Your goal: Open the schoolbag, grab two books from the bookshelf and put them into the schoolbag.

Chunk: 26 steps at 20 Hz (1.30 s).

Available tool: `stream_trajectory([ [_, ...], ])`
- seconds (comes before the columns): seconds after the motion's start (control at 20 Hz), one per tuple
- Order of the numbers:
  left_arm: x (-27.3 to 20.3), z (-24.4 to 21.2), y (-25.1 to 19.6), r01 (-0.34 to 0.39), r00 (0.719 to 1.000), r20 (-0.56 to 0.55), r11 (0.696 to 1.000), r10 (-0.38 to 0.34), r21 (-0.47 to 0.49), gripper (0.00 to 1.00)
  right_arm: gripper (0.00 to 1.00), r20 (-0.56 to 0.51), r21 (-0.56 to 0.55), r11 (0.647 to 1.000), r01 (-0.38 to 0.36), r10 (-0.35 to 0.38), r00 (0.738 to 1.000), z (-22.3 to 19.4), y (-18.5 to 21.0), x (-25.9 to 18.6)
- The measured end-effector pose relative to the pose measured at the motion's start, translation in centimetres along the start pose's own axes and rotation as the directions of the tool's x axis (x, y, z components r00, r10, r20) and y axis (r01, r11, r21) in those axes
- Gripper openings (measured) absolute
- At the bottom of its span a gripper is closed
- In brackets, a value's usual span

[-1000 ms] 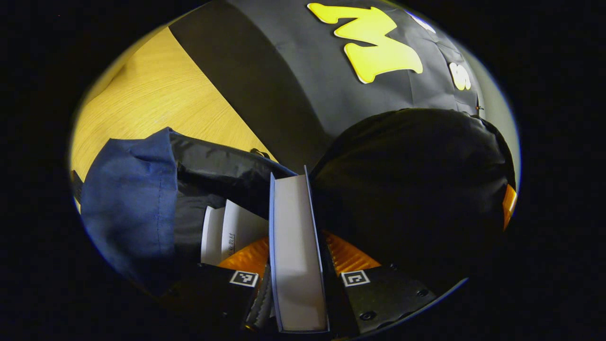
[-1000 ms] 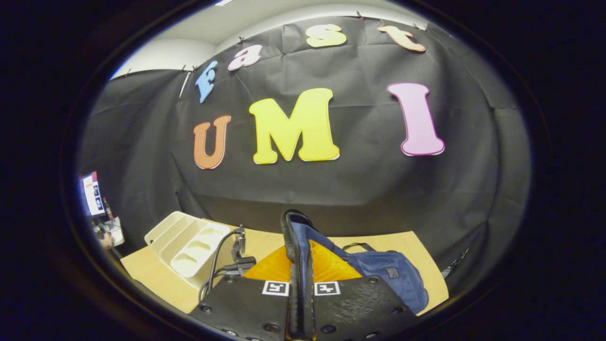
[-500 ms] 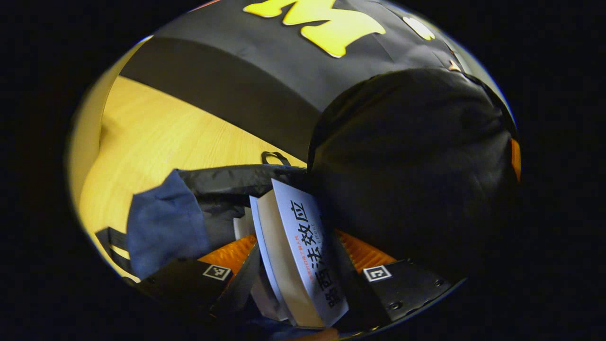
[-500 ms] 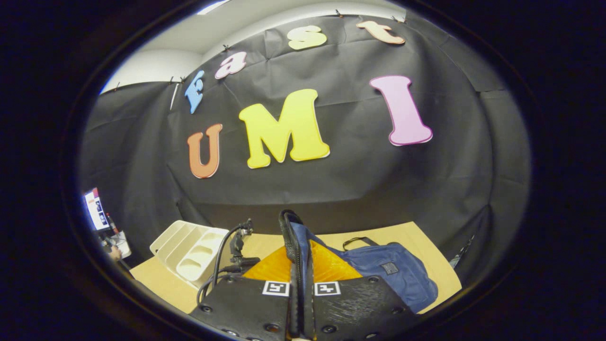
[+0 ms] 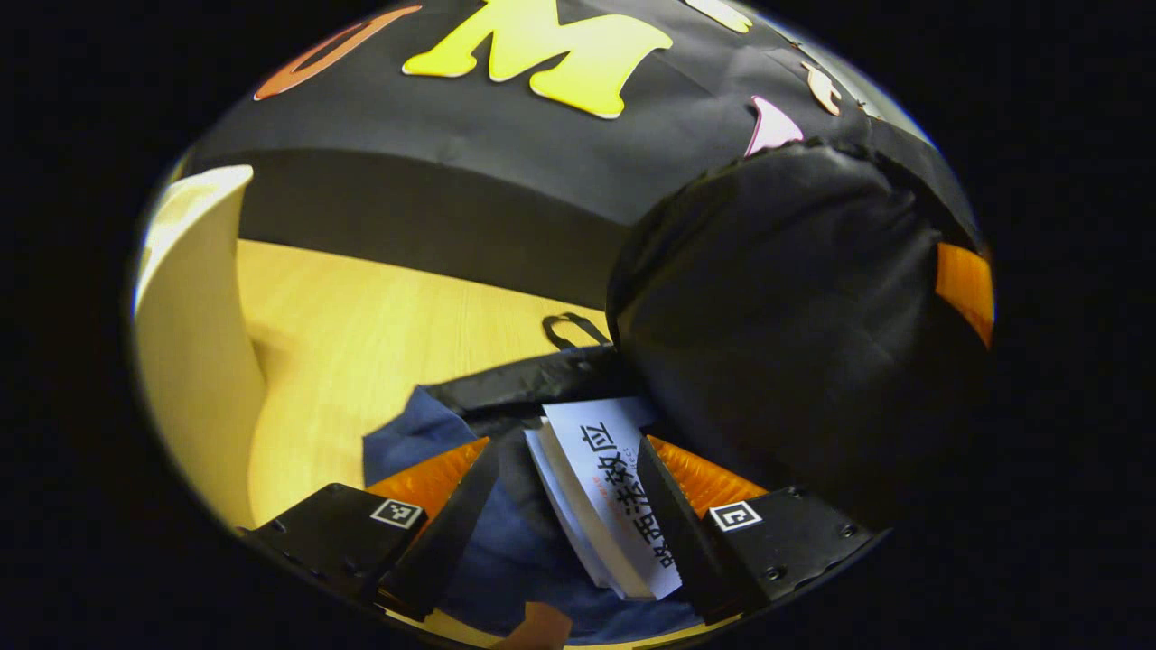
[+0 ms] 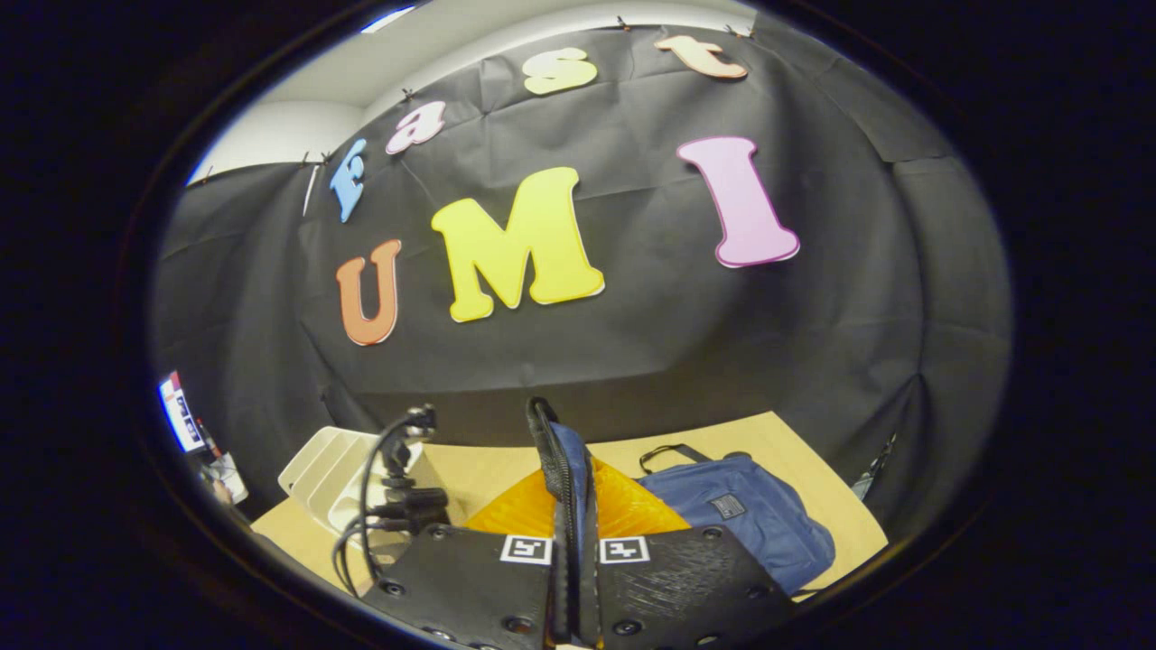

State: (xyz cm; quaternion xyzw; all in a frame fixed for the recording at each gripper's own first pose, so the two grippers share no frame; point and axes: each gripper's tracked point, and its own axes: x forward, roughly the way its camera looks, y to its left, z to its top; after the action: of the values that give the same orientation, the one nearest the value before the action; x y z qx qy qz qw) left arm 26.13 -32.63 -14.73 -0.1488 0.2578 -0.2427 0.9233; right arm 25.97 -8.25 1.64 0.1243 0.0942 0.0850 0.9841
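Observation:
In the left gripper view a white book [image 5: 601, 478] lies in the mouth of the blue schoolbag [image 5: 417, 440], on top of a second book. My left gripper [image 5: 567, 444] stands open around it, and the book leans against one finger. A raised black flap [image 5: 795, 307] of the bag looms at the right. In the right gripper view my right gripper [image 6: 571, 506] is shut on the bag's zipper edge [image 6: 547, 433] and holds it up. The blue schoolbag [image 6: 745, 515] lies beyond on the table.
The white bookshelf [image 5: 190, 298] stands close at the left on the wooden table [image 5: 361, 316]. In the right gripper view the bookshelf [image 6: 321, 460] sits at the lower left, behind the other gripper's cables [image 6: 388, 492]. The black cloth wall bounds the back.
My left gripper has opened and let go of the white book, which has dropped lower into the bag. The left view has swung toward the bookshelf. The right gripper keeps its hold.

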Motion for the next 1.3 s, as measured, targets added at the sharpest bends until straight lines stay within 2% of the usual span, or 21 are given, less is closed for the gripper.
stream_trajectory([
  [0.25, -5.3, 4.2, 1.1, -0.022, 0.991, 0.130, 0.999, 0.018, 0.027, 0.99, 0.05, -0.028, 0.037, 0.999, 0.018, -0.017, 0.999, -1.9, 0.6, 1.2],
  [0.55, -12.3, 6.6, 4.0, -0.131, 0.966, 0.236, 0.986, 0.104, 0.102, 0.98, 0.06, -0.041, 0.021, 1.000, 0.015, -0.014, 0.999, -3.4, 3.7, 1.3],
  [0.65, -14.4, 7.1, 4.4, -0.145, 0.959, 0.262, 0.983, 0.111, 0.116, 0.98, 0.07, -0.047, 0.021, 1.000, 0.021, -0.020, 0.999, -4.0, 3.9, 1.4],
  [0.75, -16.5, 7.2, 5.3, -0.167, 0.953, 0.276, 0.979, 0.129, 0.119, 0.98, 0.04, -0.047, 0.032, 0.999, 0.026, -0.025, 0.999, -4.7, 4.0, 1.5],
  [0.8, -17.5, 7.3, 5.9, -0.185, 0.947, 0.285, 0.976, 0.145, 0.118, 0.98, 0.10, -0.046, 0.038, 0.999, 0.026, -0.024, 0.999, -5.1, 4.2, 1.4],
  [0.85, -18.5, 7.6, 6.5, -0.199, 0.940, 0.304, 0.973, 0.155, 0.118, 0.98, 0.07, -0.043, 0.041, 0.999, 0.026, -0.025, 0.999, -5.4, 4.3, 1.4],
  [1.05, -21.9, 7.8, 8.1, -0.239, 0.922, 0.333, 0.966, 0.195, 0.097, 0.98, 0.07, -0.034, 0.054, 0.997, 0.047, -0.045, 0.998, -6.8, 4.5, 1.0],
  [1.1, -23.0, 7.6, 8.7, -0.259, 0.917, 0.338, 0.961, 0.212, 0.100, 0.98, 0.11, -0.030, 0.063, 0.997, 0.053, -0.051, 0.998, -7.0, 4.6, 0.9],
  [1.15, -24.1, 7.5, 9.2, -0.281, 0.910, 0.346, 0.954, 0.230, 0.106, 0.98, 0.19, -0.038, 0.064, 0.997, 0.039, -0.037, 0.999, -7.6, 5.2, 0.9],
  [1.3, -26.6, 7.4, 9.9, -0.318, 0.890, 0.373, 0.943, 0.261, 0.098, 0.98, 0.20, -0.059, 0.048, 0.997, 0.056, -0.053, 0.997, -9.1, 5.4, 0.7],
])
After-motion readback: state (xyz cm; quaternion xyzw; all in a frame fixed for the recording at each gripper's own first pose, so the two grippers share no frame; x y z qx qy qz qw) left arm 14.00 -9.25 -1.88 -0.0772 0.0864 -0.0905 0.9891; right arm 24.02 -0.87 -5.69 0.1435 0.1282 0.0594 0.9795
